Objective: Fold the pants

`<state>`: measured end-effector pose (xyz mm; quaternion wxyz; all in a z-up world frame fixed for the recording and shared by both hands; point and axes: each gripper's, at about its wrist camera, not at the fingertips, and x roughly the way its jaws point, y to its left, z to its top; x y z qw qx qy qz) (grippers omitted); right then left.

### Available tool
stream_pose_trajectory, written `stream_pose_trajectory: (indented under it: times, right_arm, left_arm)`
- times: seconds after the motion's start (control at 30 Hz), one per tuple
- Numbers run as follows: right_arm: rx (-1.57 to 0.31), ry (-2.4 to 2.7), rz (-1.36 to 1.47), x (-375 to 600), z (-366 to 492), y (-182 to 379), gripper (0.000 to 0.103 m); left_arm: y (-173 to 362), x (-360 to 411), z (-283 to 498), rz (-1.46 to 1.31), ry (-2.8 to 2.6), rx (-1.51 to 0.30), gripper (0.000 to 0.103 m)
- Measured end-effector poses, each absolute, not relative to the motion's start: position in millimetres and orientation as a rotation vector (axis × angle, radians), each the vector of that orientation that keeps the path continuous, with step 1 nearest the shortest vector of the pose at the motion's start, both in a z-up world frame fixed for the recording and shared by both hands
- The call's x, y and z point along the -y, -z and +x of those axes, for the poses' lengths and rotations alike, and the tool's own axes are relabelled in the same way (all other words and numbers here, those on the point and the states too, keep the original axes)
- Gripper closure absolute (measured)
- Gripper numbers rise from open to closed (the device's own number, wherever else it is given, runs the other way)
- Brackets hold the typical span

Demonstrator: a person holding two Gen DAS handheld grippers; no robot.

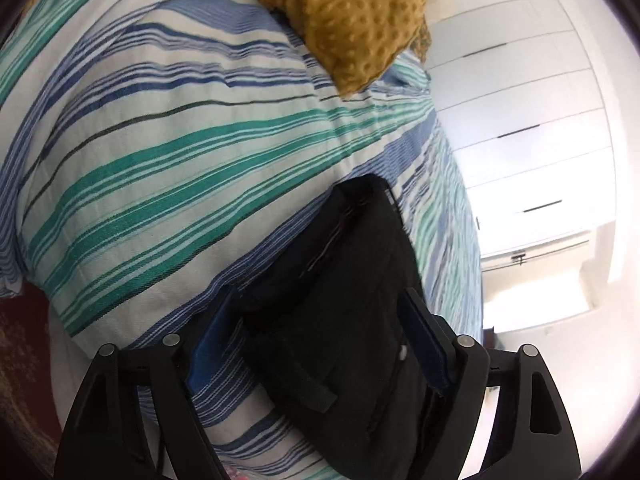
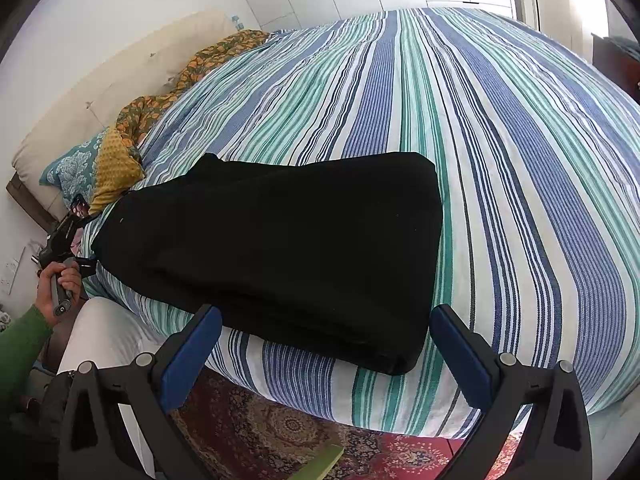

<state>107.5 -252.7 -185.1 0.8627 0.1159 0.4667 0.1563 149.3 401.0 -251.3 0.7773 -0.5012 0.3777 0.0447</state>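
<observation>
Black pants lie folded in a flat bundle on the striped bedspread, near the bed's front edge. In the left wrist view the waist end of the pants lies between the blue-padded fingers of my left gripper, whose jaws stand wide apart around the cloth. My right gripper is open and empty, held just off the bed's edge in front of the bundle. The left gripper, held by a hand in a green sleeve, shows at the pants' left end in the right wrist view.
A mustard bobbled cushion and patterned pillows lie at the head of the bed by a cream headboard. White wardrobe doors stand beyond the bed. A red patterned rug lies below the bed's edge.
</observation>
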Motion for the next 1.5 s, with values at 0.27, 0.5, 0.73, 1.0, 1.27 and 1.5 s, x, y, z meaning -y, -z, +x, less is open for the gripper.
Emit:
stream_pose_trajectory:
  times: [0.27, 0.5, 0.73, 1.0, 1.27, 1.5]
  right_arm:
    - [-0.997, -0.323, 0.233, 252, 108, 188, 0.000]
    - [-1.010, -0.323, 0.232, 250, 109, 192, 0.000]
    - [-1.021, -0.325, 0.260, 253, 111, 195, 0.000]
    - [-1.005, -0.312, 0.316, 263, 113, 195, 0.000]
    - [-0.901, -0.291, 0.407, 284, 108, 178, 0.000]
    - [-0.770, -0.172, 0.537, 335, 94, 160, 0.000]
  left_arm:
    - [228, -394, 138, -1.114, -0.023, -0.682, 0.081]
    - [176, -343, 140, -0.637, -0.118, -0.714, 0.082]
    - [193, -359, 146, -0.722, -0.200, -0.764, 0.084]
    - [64, -232, 126, -0.594, 0.145, -0.540, 0.085]
    - [34, -70, 152, -0.521, 0.533, -0.626, 0.085]
    - [66, 36, 162, -0.435, 0.696, -0.804, 0.086]
